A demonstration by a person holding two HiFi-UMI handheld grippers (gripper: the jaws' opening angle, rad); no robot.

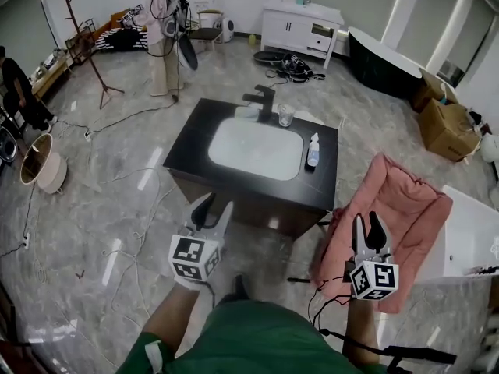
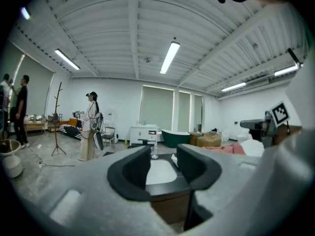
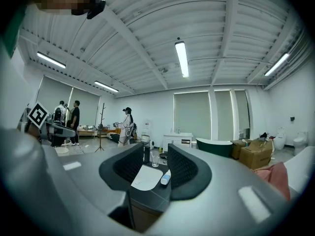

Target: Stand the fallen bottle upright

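Note:
The fallen bottle is clear with a blue end. It lies on its side on the black vanity top, just right of the white basin. A glass stands beside the black faucet at the back. In the right gripper view the bottle shows between the jaws, far off. My left gripper hovers in front of the vanity, open and holding nothing. My right gripper is open too, off to the right over pink cloth, well short of the counter. Both point level toward the vanity.
A pink cloth drapes over something right of the vanity, beside a white tub. Cables lie on the marble floor. A person stands behind the vanity near a coat stand. Cardboard boxes sit at the far right.

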